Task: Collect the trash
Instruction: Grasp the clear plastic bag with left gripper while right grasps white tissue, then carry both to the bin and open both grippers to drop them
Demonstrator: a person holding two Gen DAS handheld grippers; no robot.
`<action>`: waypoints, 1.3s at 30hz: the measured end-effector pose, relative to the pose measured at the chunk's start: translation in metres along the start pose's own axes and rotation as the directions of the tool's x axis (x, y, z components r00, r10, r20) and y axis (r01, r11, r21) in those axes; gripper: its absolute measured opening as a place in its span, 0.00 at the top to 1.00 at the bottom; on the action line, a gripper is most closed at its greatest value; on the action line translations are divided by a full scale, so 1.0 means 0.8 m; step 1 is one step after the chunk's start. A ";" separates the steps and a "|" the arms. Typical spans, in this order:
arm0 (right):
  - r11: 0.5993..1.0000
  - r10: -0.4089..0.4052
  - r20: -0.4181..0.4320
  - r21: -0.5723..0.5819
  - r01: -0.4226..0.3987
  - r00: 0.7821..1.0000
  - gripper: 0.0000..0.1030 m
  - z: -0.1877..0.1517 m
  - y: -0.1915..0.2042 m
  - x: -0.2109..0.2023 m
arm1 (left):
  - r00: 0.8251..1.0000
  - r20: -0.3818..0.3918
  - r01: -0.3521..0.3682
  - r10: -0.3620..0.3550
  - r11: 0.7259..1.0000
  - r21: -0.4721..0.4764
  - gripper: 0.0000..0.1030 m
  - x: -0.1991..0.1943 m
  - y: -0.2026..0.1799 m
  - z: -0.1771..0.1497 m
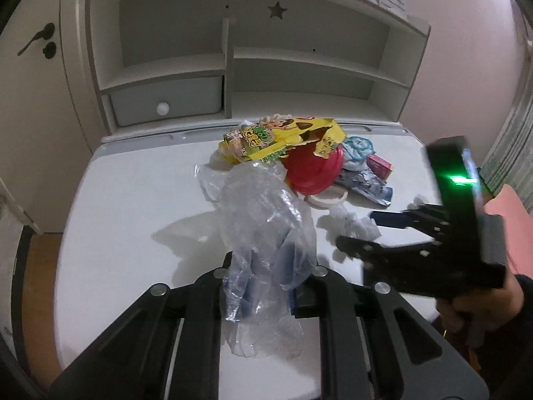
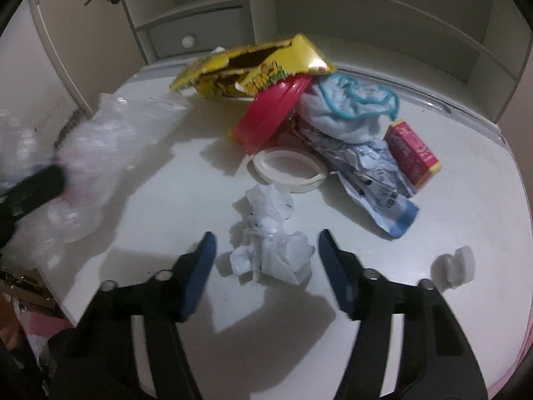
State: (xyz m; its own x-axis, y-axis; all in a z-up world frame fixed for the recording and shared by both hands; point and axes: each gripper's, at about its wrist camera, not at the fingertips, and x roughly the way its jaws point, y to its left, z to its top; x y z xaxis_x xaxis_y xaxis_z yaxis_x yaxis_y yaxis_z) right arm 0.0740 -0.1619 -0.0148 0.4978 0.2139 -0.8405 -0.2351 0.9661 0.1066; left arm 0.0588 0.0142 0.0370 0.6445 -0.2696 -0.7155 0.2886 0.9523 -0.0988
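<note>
My left gripper [image 1: 269, 283] is shut on a crumpled clear plastic bag [image 1: 266, 220], which it holds just above the white desk [image 1: 133, 216]. The bag hides its pads. In the right wrist view the same bag [image 2: 100, 146] shows blurred at the left. My right gripper [image 2: 266, 235] is open, and its blue pads [image 2: 203, 266] stand on either side of a crumpled white paper wad [image 2: 273, 253] without touching it. In the left wrist view the right gripper [image 1: 358, 231] reaches in from the right over that wad [image 1: 339, 215].
Behind lie a torn yellow snack bag [image 2: 253, 66], a red lid [image 2: 269, 113], a white tape ring [image 2: 289, 170], a blue cloth [image 2: 349, 110], a crumpled blue-white wrapper [image 2: 376, 173] and a small red box [image 2: 411, 150]. A small white cap [image 2: 456, 263] sits at the right. A shelf unit [image 1: 233, 60] backs the desk.
</note>
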 end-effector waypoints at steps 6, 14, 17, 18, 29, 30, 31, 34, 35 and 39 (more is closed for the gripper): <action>1.000 0.021 0.029 -0.006 -0.021 0.999 0.62 -0.013 0.003 -0.018 | 1.000 0.015 -0.010 0.010 1.000 0.013 0.87 -0.038 -0.002 -0.004; 0.996 -0.008 0.163 0.090 -0.007 0.987 0.62 -0.064 -0.067 -0.122 | 0.996 0.052 0.068 -0.072 0.995 0.079 0.87 -0.054 -0.065 0.009; 0.982 -0.100 0.202 0.176 0.064 0.974 0.62 -0.102 -0.120 -0.164 | 0.984 0.036 0.165 -0.173 0.973 0.159 0.87 -0.035 -0.135 0.011; 0.971 -0.147 0.212 0.218 0.099 0.966 0.62 -0.121 -0.145 -0.180 | 0.978 0.033 0.199 -0.208 0.963 0.180 0.87 -0.029 -0.157 0.010; 0.665 -0.475 0.029 0.666 0.338 0.879 0.62 -0.388 -0.373 -0.278 | 0.822 -0.164 0.555 -0.546 0.701 0.447 0.87 0.041 -0.463 -0.068; 0.634 -0.474 -0.004 0.692 0.345 0.880 0.62 -0.416 -0.389 -0.276 | 0.804 -0.202 0.582 -0.559 0.673 0.456 0.87 0.051 -0.487 -0.082; 0.612 -0.470 -0.028 0.710 0.349 0.882 0.62 -0.436 -0.399 -0.273 | 0.785 -0.248 0.611 -0.567 0.646 0.457 0.87 0.066 -0.514 -0.099; 0.543 -0.433 -0.105 0.762 0.353 0.895 0.62 -0.494 -0.432 -0.250 | 0.766 -0.339 0.640 -0.546 0.603 0.477 0.87 0.105 -0.571 -0.146; 0.522 -0.415 -0.132 0.776 0.354 0.900 0.62 -0.515 -0.443 -0.240 | 0.760 -0.371 0.649 -0.535 0.590 0.480 0.87 0.119 -0.587 -0.161; 0.471 -0.323 -0.221 0.806 0.359 0.920 0.62 -0.557 -0.469 -0.172 | 0.744 -0.471 0.667 -0.474 0.564 0.486 0.87 0.171 -0.633 -0.215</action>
State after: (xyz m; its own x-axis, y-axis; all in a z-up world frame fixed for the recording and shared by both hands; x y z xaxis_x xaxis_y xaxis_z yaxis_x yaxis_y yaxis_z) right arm -0.2781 -0.6183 -0.1759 0.3499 -0.1475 -0.9251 0.7410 0.6478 0.1769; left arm -0.1214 -0.4805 -0.1297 0.0096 -0.5851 -0.8109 0.9372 0.2880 -0.1967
